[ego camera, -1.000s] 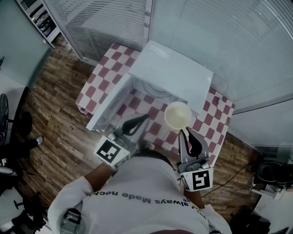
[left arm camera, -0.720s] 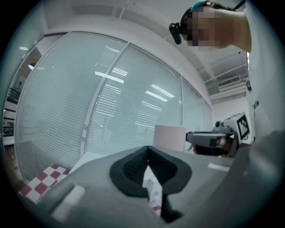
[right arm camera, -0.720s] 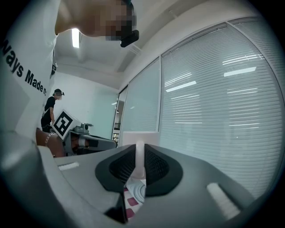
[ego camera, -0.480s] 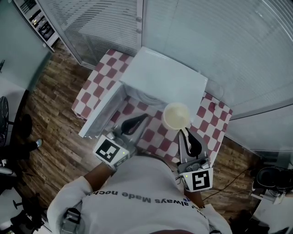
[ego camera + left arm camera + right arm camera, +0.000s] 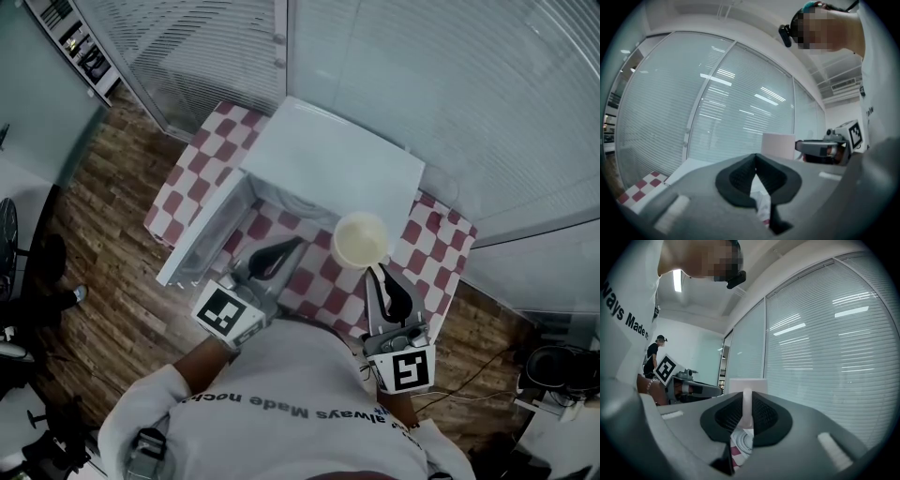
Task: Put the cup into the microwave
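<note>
While the white microwave (image 5: 328,173) stands on the checked tablecloth (image 5: 202,169) with its door (image 5: 202,239) open toward frame left, the right gripper (image 5: 379,270) clamps the handle of the cup (image 5: 361,239), mid-frame before the opening. The left gripper (image 5: 296,242), jaws together and empty, sits just left. Since half a second ago the door has swung slightly wider, and the cup has barely moved.

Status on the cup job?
Right hand-held gripper shut on pale round cup; left hand-held gripper shut, empty. Cup outside white microwave. Door open, nothing blocking.
</note>
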`<state>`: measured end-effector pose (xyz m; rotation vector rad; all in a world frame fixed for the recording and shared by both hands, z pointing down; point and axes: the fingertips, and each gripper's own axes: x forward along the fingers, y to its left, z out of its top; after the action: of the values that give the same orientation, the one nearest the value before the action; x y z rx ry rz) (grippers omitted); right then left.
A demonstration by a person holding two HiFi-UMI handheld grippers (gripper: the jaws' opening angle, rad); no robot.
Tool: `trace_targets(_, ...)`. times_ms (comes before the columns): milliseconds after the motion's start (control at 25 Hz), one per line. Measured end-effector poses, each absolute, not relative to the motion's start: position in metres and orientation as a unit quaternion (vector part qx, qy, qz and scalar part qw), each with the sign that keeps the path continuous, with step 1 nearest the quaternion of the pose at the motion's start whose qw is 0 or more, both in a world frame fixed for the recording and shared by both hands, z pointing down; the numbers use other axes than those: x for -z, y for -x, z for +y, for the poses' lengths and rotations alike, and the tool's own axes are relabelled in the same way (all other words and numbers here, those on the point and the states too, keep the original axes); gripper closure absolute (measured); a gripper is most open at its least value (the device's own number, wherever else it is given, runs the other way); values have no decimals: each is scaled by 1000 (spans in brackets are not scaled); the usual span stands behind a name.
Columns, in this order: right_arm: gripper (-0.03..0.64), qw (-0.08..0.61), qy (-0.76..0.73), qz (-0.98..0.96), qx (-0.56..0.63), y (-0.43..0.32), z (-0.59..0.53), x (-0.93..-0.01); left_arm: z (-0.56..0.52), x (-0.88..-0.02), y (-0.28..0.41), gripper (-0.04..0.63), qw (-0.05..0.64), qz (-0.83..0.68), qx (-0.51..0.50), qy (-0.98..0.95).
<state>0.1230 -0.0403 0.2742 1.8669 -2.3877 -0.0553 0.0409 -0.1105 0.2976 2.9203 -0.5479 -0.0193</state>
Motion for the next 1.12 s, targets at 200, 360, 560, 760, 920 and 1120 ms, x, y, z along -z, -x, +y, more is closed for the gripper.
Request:
trace_targets(200,577,51,-623,-780,22,-120,-53,-272,-125,-294,-40,592,81,-174,8,-981)
trace_targets(360,577,46,-635,-771,17,-115,-66,-267,-139,-291,-36,592,82,-161,2,-984)
trace_targets(560,577,41,-645,-763,21,-110,-81,-261,-159,-285,-31,591,74,-150,-3,-986)
trace_targets(760,577,37,-652,-758,10,-107,-93,-267,-171,-290,-29,591,77,-146,-4,-986)
trace_targets(920,577,49,-646,-762,1,-100,-95,-282,-174,-300,-27,592,85,-143,-7,-986)
trace_targets(1120,577,50,-642,-765,-10,-93,-96,-297,-177,-315,-22,591,87,-142,-14,-986)
